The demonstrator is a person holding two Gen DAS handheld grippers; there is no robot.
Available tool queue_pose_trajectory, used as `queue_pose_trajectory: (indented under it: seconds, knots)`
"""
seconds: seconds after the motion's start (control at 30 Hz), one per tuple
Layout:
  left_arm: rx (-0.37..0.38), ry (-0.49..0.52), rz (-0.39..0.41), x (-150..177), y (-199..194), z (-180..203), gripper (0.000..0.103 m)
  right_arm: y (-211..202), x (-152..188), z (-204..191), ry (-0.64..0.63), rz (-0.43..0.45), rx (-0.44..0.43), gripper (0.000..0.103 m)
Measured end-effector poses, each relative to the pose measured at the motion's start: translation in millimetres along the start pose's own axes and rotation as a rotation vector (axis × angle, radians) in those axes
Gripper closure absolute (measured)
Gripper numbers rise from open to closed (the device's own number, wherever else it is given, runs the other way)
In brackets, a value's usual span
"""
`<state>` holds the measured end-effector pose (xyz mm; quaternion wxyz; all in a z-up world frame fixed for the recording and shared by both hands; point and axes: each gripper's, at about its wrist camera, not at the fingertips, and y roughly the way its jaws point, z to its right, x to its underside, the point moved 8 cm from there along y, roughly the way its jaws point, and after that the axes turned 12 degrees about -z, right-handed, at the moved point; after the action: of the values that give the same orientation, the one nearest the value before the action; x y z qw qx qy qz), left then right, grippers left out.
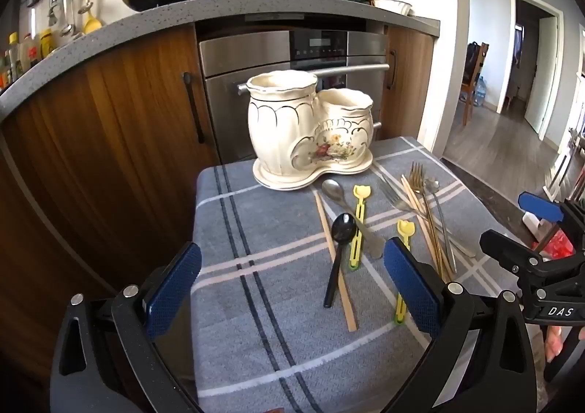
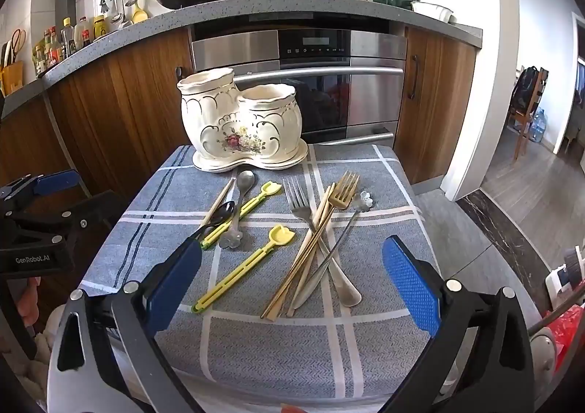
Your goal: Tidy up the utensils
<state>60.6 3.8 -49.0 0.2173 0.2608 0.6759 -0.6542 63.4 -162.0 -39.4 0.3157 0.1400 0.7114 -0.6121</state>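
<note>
A cream two-pot ceramic utensil holder stands at the far end of the grey checked cloth. In front of it lie loose utensils: a black spoon, a silver spoon, two yellow clips, wooden chopsticks, a silver fork, a gold fork. My left gripper is open and empty above the black spoon's handle end. My right gripper is open and empty above the fork pile.
Wooden cabinets and a steel oven stand behind the table. A countertop above carries a wok and a pan. A doorway and wooden floor lie to the right. The other gripper shows at each view's edge.
</note>
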Motion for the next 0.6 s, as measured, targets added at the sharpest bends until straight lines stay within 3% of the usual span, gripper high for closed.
queue_pose_trajectory:
  seconds: [0.6]
  knots:
    - [-0.001,0.006,0.021,-6.8,-9.1,1.0,0.004,-4.6,-6.0,-0.1,-0.003,0.008,-0.004,0.005]
